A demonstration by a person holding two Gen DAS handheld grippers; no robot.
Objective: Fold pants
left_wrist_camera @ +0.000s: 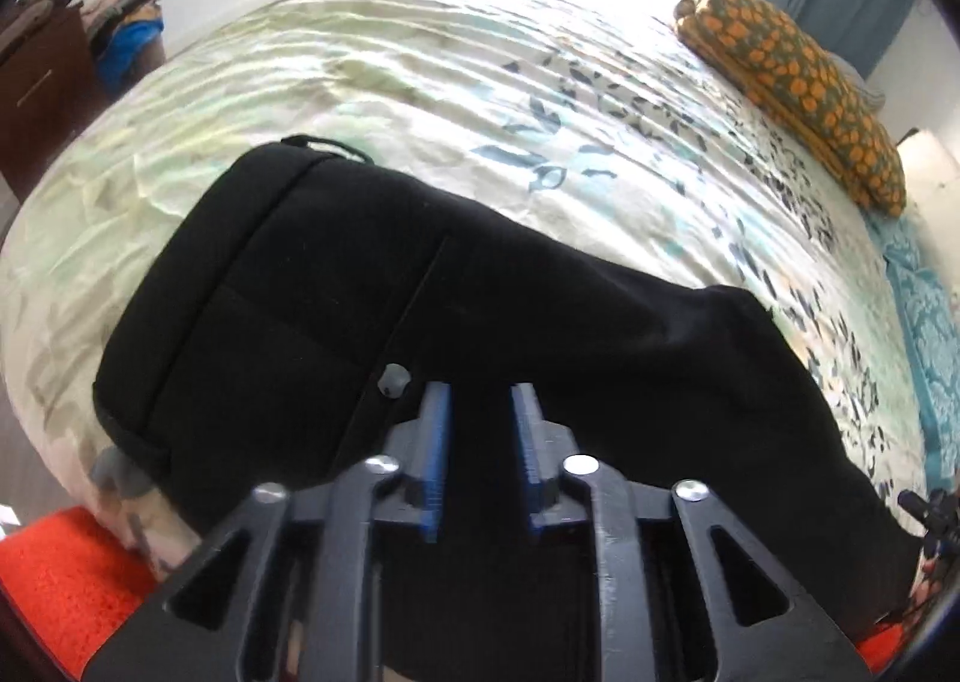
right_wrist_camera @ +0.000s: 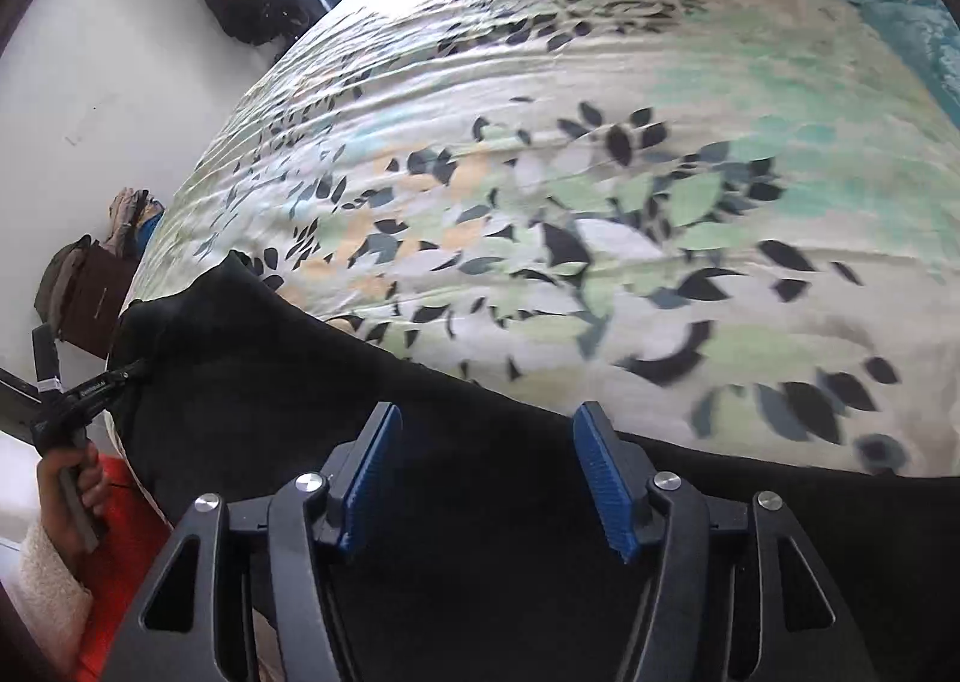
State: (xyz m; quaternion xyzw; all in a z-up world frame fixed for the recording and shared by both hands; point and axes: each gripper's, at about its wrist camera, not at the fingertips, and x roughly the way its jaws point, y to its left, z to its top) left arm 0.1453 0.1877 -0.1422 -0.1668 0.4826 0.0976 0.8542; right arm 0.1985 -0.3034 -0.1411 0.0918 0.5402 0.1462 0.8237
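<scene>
Pants (left_wrist_camera: 420, 292) – black ones – lie flat on the bed (left_wrist_camera: 420, 81), near its front edge, with the waistband at the left and one leg going to the right. The left gripper (left_wrist_camera: 479, 400) hangs over the middle of the pants; its blue pads stand apart and nothing is between them. The right gripper (right_wrist_camera: 483, 424) hangs over the leg (the cloth fills the lower part of this view) and its jaws are wide apart, also empty. An orange patterned pillow (left_wrist_camera: 792, 81) lies at the far right.
</scene>
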